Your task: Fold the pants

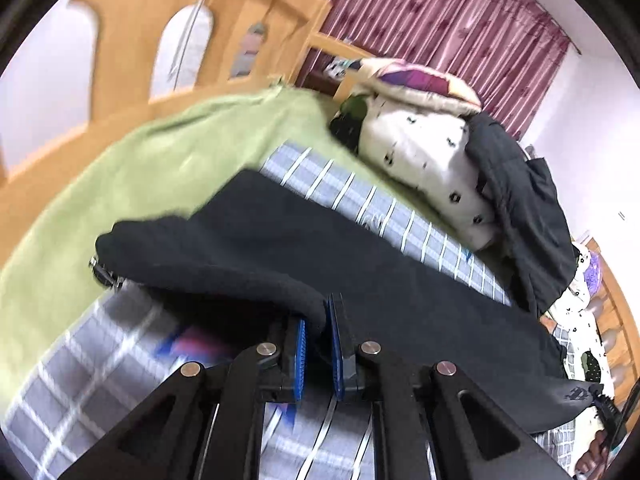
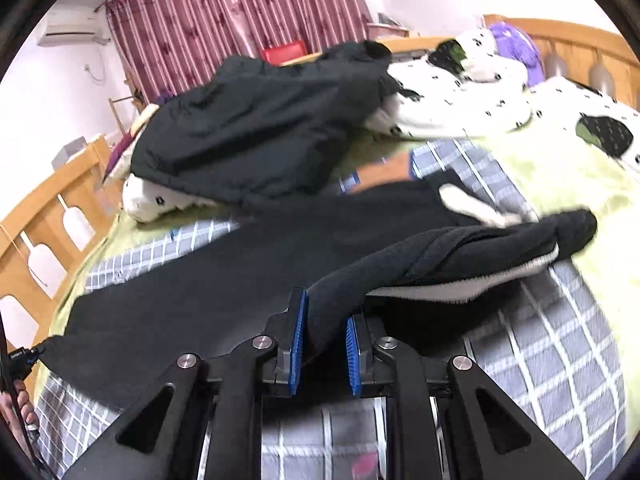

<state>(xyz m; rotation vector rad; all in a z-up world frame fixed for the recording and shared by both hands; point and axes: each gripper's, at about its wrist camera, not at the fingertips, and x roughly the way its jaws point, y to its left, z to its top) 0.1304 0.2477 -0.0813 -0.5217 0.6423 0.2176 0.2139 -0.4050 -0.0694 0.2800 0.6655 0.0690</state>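
Observation:
Black pants (image 1: pixel 304 240) lie stretched along a grey checked sheet (image 1: pixel 360 196) on the bed. My left gripper (image 1: pixel 318 344) is shut on a lifted fold of the pants and holds it above the sheet. In the right wrist view the pants (image 2: pixel 224 268) run away to the left. My right gripper (image 2: pixel 326 344) is shut on the thick waist end, whose white inner band (image 2: pixel 460 284) shows. The other gripper's tip peeks out under the cloth at the far left (image 1: pixel 102 274).
A green blanket (image 1: pixel 132 168) covers the bed. A white spotted quilt (image 1: pixel 424 160) with a black jacket (image 2: pixel 256 120) on it lies behind the pants. A wooden bed rail (image 1: pixel 120 92) runs around. Maroon curtains (image 2: pixel 224 8) hang at the back.

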